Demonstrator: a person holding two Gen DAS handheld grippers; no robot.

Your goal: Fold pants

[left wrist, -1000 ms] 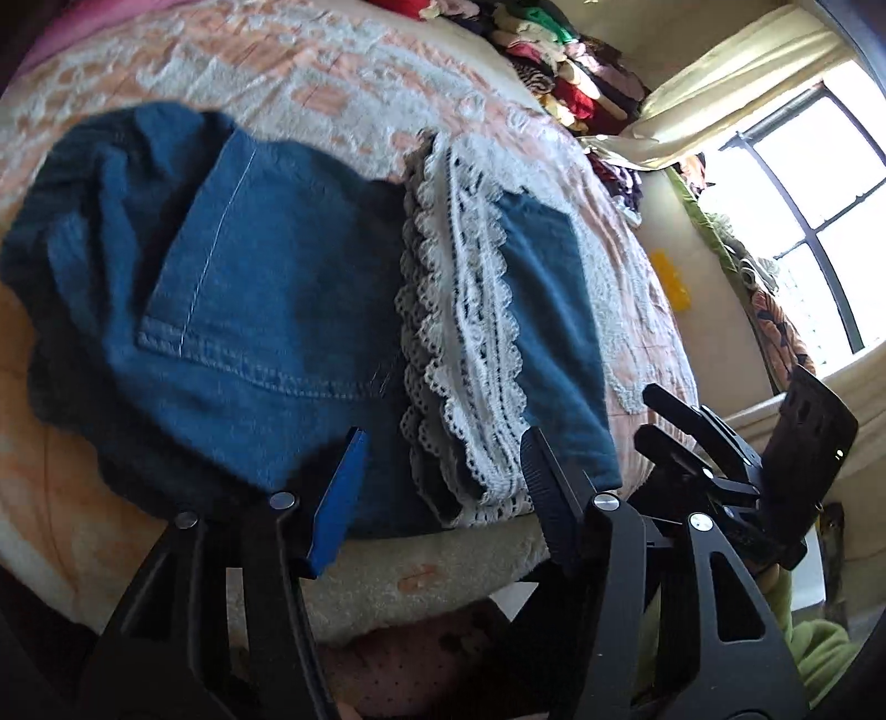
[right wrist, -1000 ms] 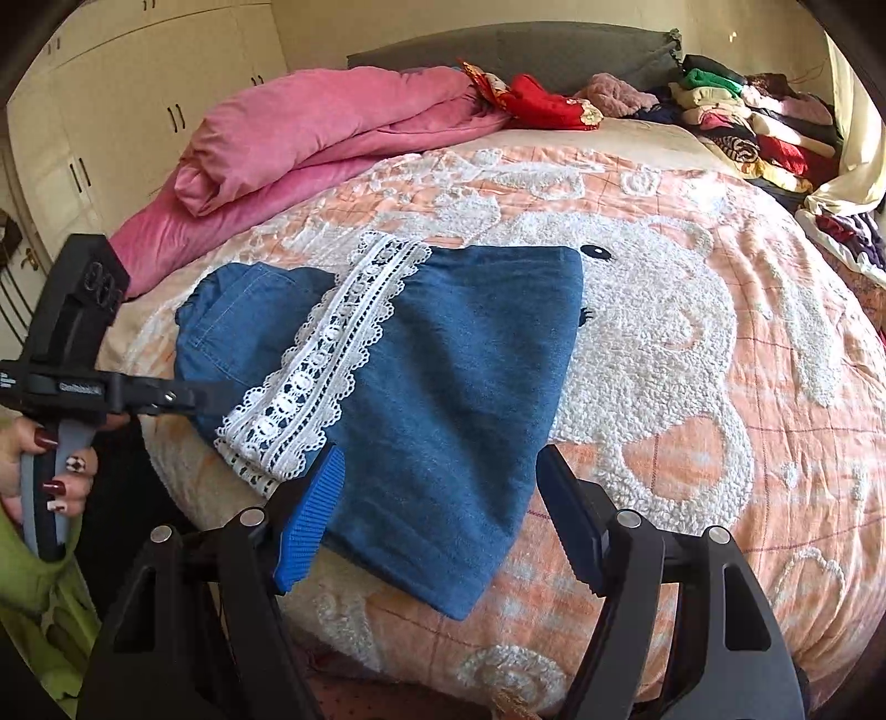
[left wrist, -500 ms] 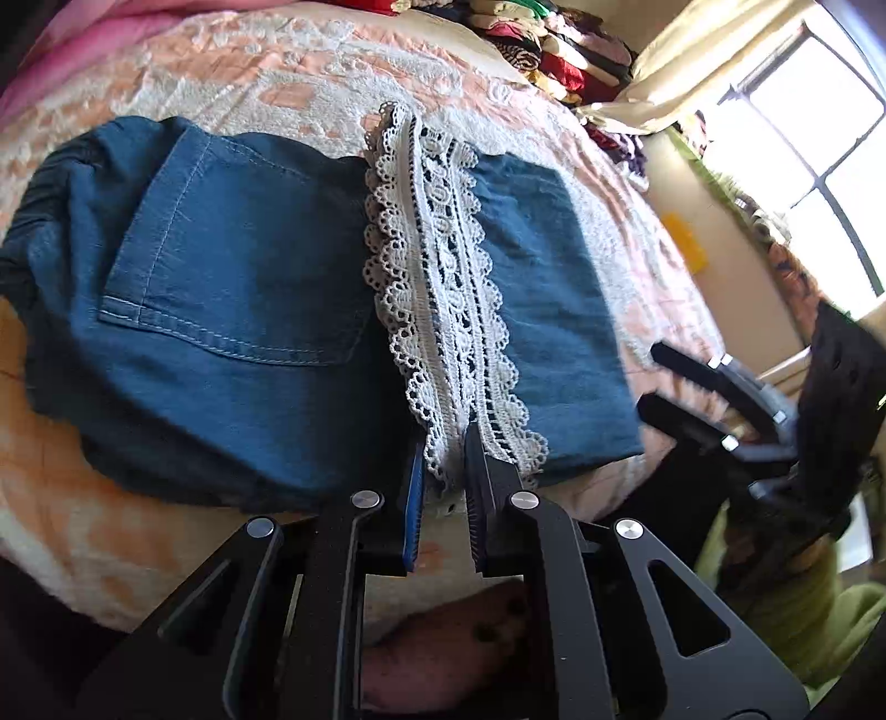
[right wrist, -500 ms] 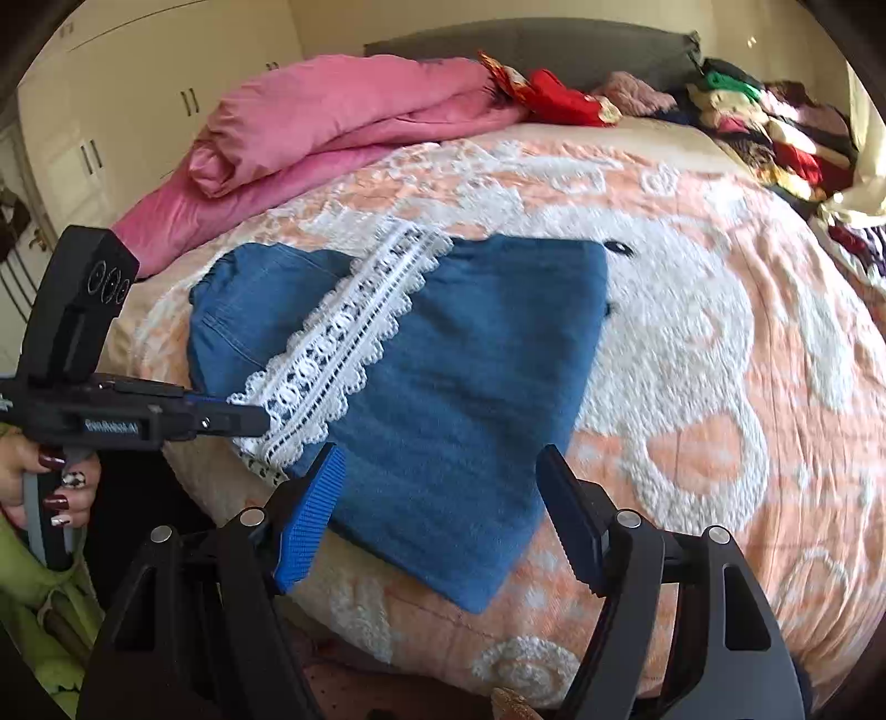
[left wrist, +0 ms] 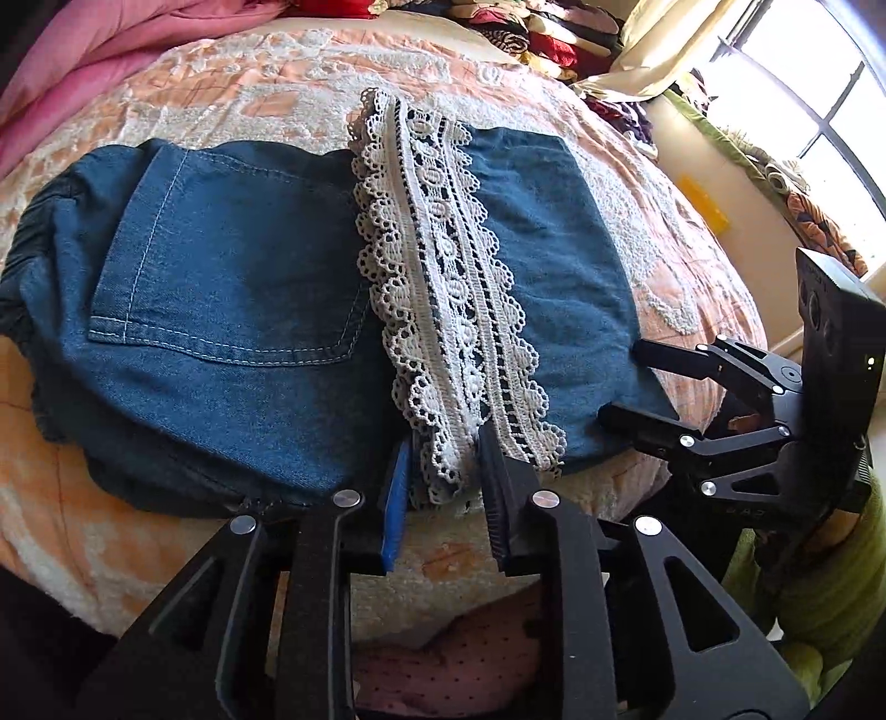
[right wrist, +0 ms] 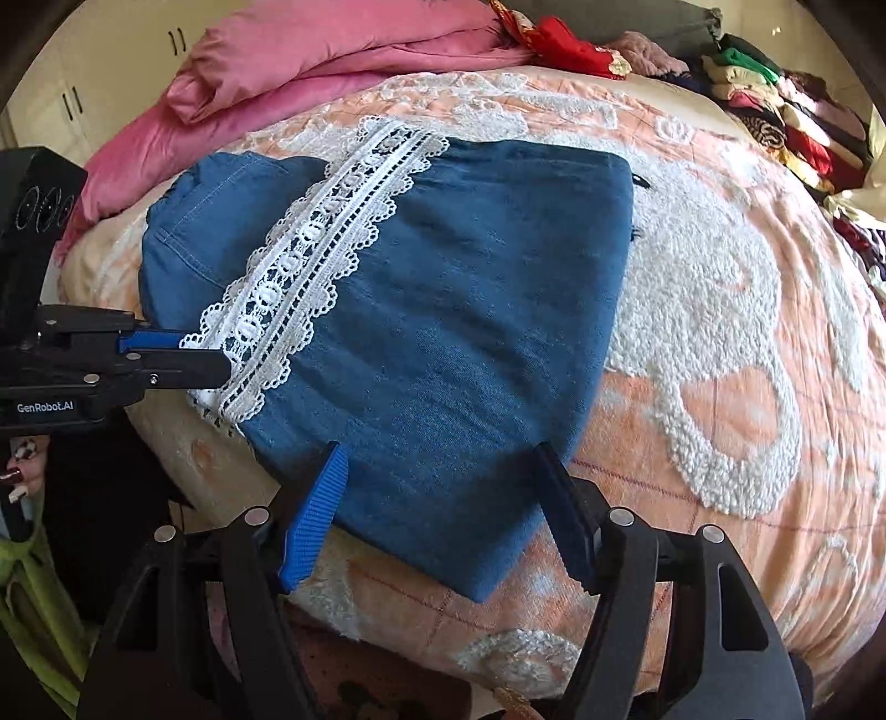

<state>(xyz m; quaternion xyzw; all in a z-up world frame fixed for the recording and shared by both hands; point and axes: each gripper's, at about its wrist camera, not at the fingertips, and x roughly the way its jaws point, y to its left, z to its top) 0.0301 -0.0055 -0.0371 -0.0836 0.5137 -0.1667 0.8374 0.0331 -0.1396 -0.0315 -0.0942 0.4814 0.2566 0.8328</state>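
Two claws work at the near edge of a bed spread with a peach quilt bearing raised, fleecy white patterns. On it lie the denim pants, folded into a soft blue slab with a stitched back pocket facing up and a gathered waistband at the far left. A band of white scalloped lace, openwork and layered, runs across the fold. The left claw has its fingers drawn close around the lace's near end; in the right wrist view the lace hem sits between them, though whether they pinch it firmly I cannot tell. The right claw stands with fingers wide apart, straddling the pants' near corner of plain denim. A rumpled pink duvet is heaped at the bed's far side, beside stacked folded clothes.
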